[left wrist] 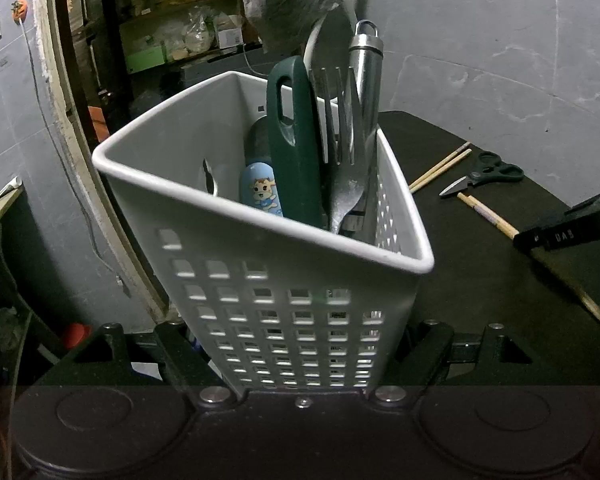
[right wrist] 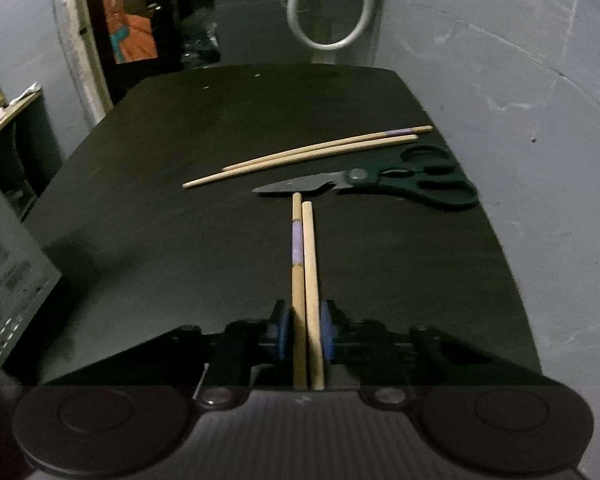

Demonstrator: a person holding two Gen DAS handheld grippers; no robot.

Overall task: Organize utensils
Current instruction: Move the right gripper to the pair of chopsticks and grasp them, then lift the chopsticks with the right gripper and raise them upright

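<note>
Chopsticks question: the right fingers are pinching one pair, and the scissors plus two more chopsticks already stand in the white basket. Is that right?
Not quite. The right fingers do pinch one pair of chopsticks, but the scissors and the two other chopsticks lie on the black table, not in the white basket. The right wrist view shows it.
</note>
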